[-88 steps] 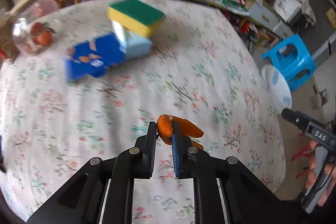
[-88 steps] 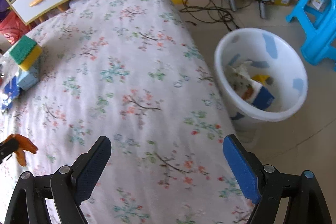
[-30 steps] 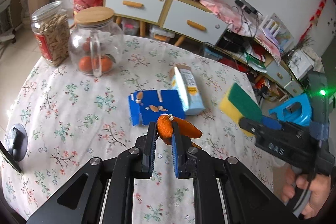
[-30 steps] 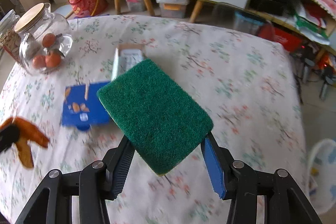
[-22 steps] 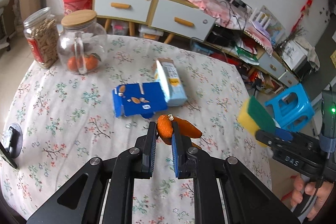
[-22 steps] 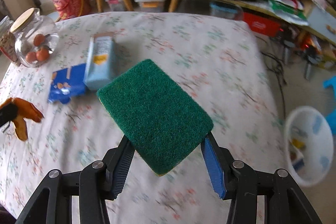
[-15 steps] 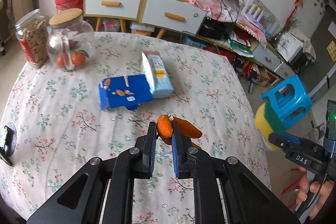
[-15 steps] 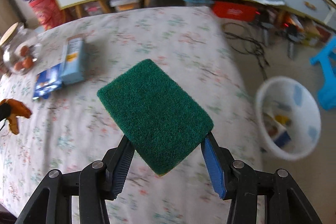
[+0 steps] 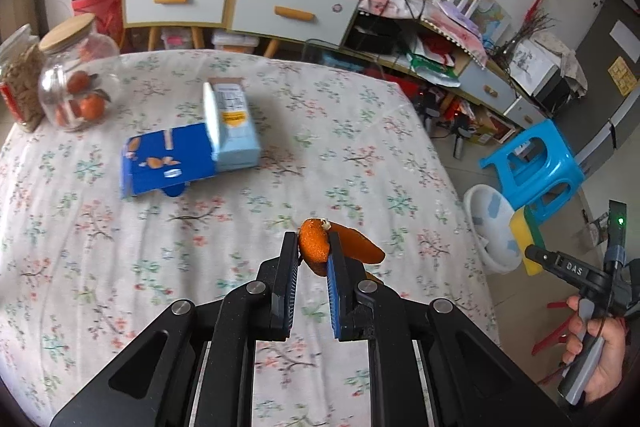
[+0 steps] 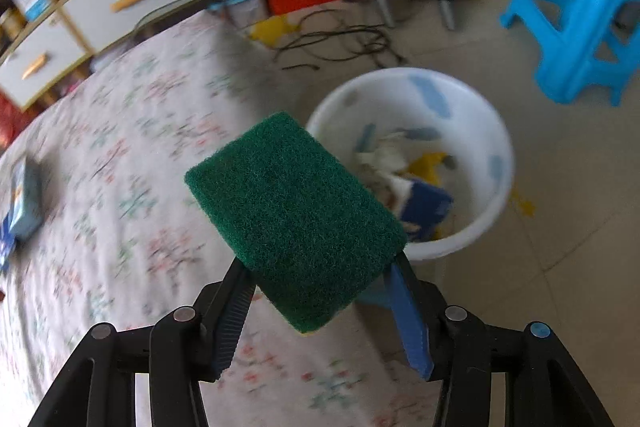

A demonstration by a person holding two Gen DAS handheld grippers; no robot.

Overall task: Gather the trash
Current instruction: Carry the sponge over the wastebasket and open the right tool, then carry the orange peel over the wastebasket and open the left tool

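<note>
Orange peel [image 9: 316, 246] is being kept clamped between the left gripper [image 9: 313, 259] pads at lower centre, above the floral tablecloth [image 9: 100, 267]. A green scouring sponge [image 10: 294, 217] is being held in the right gripper [image 10: 320, 307], whose view has been swung from the table to the white waste bin [image 10: 490, 223] at centre right.

**Count of things in view**

Two grippers: left gripper [image 9: 313, 255], right gripper [image 10: 320, 301]. One orange peel [image 9: 320, 247]. One sponge [image 10: 294, 221]. One white bin [image 10: 494, 131]; trash pieces inside blurred, perhaps four or five. Two cartons on the bench [image 9: 280, 211]: blue box [image 9: 168, 159], pale carton [image 9: 230, 125]. Two glass jars [image 9: 76, 79]. One blue stool [image 9: 534, 167].
</note>
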